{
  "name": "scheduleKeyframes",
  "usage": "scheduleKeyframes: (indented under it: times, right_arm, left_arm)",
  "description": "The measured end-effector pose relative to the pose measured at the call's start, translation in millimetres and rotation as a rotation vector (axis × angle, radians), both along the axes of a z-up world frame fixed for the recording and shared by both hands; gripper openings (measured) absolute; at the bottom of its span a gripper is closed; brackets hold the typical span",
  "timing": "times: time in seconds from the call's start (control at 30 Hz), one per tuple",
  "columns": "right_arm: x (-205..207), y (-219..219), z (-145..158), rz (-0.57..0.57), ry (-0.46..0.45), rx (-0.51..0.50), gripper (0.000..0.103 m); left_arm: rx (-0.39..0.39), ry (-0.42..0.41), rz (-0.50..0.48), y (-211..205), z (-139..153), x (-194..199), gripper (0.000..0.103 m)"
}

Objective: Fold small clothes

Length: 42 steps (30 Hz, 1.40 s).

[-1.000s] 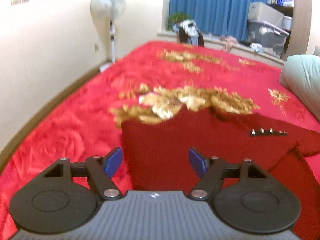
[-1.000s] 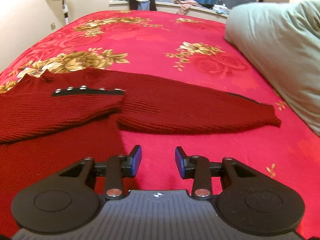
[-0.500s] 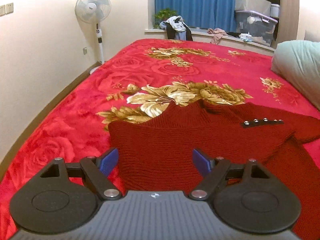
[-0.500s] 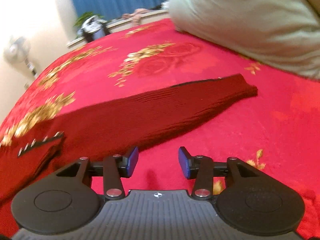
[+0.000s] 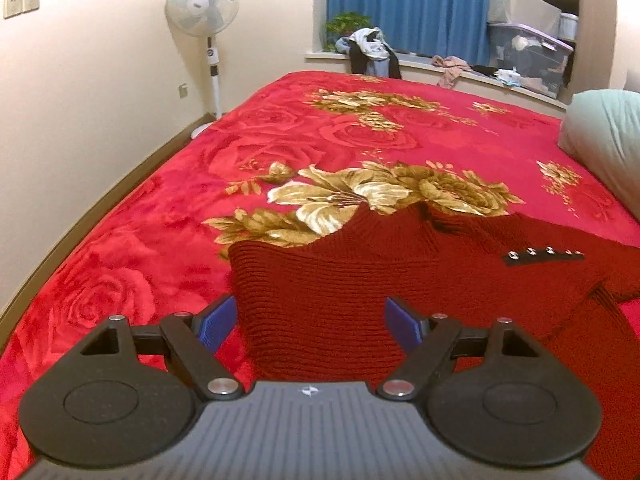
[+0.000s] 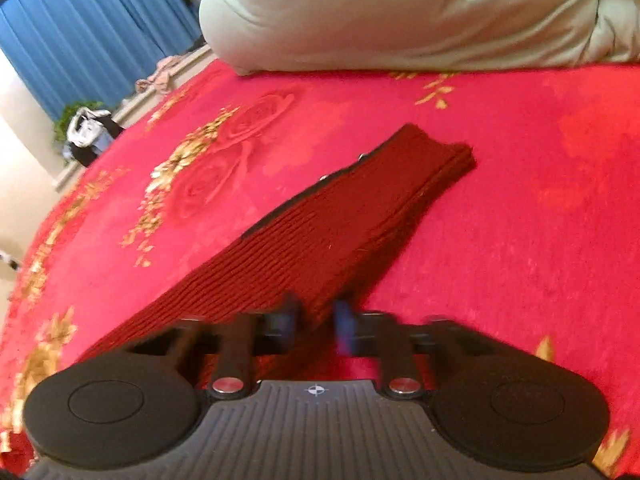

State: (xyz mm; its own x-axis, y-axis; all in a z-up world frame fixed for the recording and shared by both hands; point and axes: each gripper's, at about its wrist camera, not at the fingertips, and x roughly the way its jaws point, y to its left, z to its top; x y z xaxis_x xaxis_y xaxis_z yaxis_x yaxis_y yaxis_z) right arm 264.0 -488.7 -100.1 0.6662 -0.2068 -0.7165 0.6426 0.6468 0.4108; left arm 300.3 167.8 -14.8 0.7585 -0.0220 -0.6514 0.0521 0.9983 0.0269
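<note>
A dark red knitted sweater lies flat on the red floral bedspread, with a black strip of metal snaps near its right shoulder. My left gripper is open and empty above the sweater's lower body. In the right wrist view the sweater's long sleeve stretches away toward its cuff. My right gripper is blurred, its jaws narrowed around the sleeve's near part, which lies between the pads. Whether they press on the cloth does not show.
A pale green pillow lies on the bed beyond the sleeve and shows at the right edge of the left wrist view. A standing fan is by the left wall. Clothes and storage boxes line the windowsill under blue curtains.
My right gripper has swung right and moved onto the sleeve, and its jaws have narrowed around it. My left gripper has lifted and drawn back slightly, staying open.
</note>
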Motion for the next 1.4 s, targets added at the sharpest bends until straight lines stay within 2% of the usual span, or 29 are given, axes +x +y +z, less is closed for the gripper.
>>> scheduleKeyframes:
  times: [0.07,0.13,0.2,0.27,0.37,0.4,0.43,0.47,0.5,0.57,0.63,0.7,0.8,0.9,1.0,1.07,1.13,1.27,1.33,1.4]
  right_arm:
    - [7.0,5.2,11.1,-0.01,-0.003,-0.04,0.012]
    - [18.8,27.3,35.8,-0.006,-0.001,-0.172,0.012]
    - [31.9,66.2,68.0,0.049,-0.017,-0.345,0.011]
    - [38.2,117.1,103.0,0.15,-0.1,-0.461,0.011]
    - [29.1,212.9,149.7,0.395,-0.306,-0.547,0.011]
    - [21.7,247.3,160.2,0.496,-0.375,-0.554,0.012]
    - [13.0,278.5,166.4,0.587,-0.436,-0.549,0.012]
    - [5.3,303.8,168.3,0.66,-0.475,-0.53,0.013]
    - [-1.6,330.1,166.3,0.748,-0.494,-0.483,0.019]
    - [-10.1,370.7,151.8,0.933,-0.469,-0.365,0.026]
    - [-20.5,399.2,125.0,1.079,-0.392,-0.292,0.029]
    - [-31.5,410.2,100.0,1.148,-0.292,-0.284,0.032]
    - [-48.9,389.5,74.6,1.127,-0.202,-0.224,0.035]
    - [-63.9,342.5,58.4,1.013,-0.146,-0.152,0.039]
    - [-73.6,305.0,49.5,0.906,-0.106,-0.136,0.039]
    - [-82.9,290.4,41.8,0.854,-0.062,-0.152,0.039]
    - [-95.3,290.5,29.8,0.847,-0.053,-0.175,0.037]
    - [-105.4,302.0,30.1,0.867,-0.06,-0.259,0.037]
    - [-106.8,307.1,30.0,0.858,-0.058,-0.269,0.037]
    - [-109.6,307.4,29.2,0.851,-0.059,-0.266,0.037]
  left_arm:
    - [-0.002,0.005,0.018,4.2,1.0,1.3,0.085]
    - [-0.002,0.005,0.034,9.0,2.5,2.1,0.085]
    - [-0.002,0.004,0.051,14.8,3.7,1.2,0.085]
    - [-0.02,0.007,0.071,22.4,5.0,1.2,0.085]
    - [-0.096,0.023,0.102,36.6,7.7,1.6,0.084]
    - [-0.131,0.031,0.113,41.9,8.6,1.6,0.083]
    - [-0.168,0.038,0.122,47.5,9.1,1.7,0.077]
    - [-0.199,0.044,0.128,51.9,9.5,1.8,0.065]
    - [-0.231,0.051,0.132,56.1,9.3,2.1,0.059]
    - [-0.277,0.067,0.133,61.7,7.7,2.7,0.039]
    - [-0.323,0.095,0.127,66.4,3.9,4.5,0.03]
    - [-0.375,0.124,0.124,69.2,-0.6,5.4,0.03]
    - [-0.475,0.174,0.091,69.9,-9.7,8.4,0.03]
    - [-0.572,0.227,0.078,67.0,-22.7,14.8,0.03]
    - [-0.702,0.291,0.062,62.0,-41.8,26.1,0.03]
    - [-0.763,0.329,0.056,57.2,-56.1,36.0,0.035]
    - [-0.793,0.358,0.104,55.1,-71.0,46.2,0.043]
    - [-0.889,0.338,0.205,57.8,-90.8,57.2,0.043]
    - [-0.895,0.31,0.213,56.9,-91.9,62.3,0.043]
    - [-0.864,0.29,0.211,51.9,-93.1,66.3,0.038]
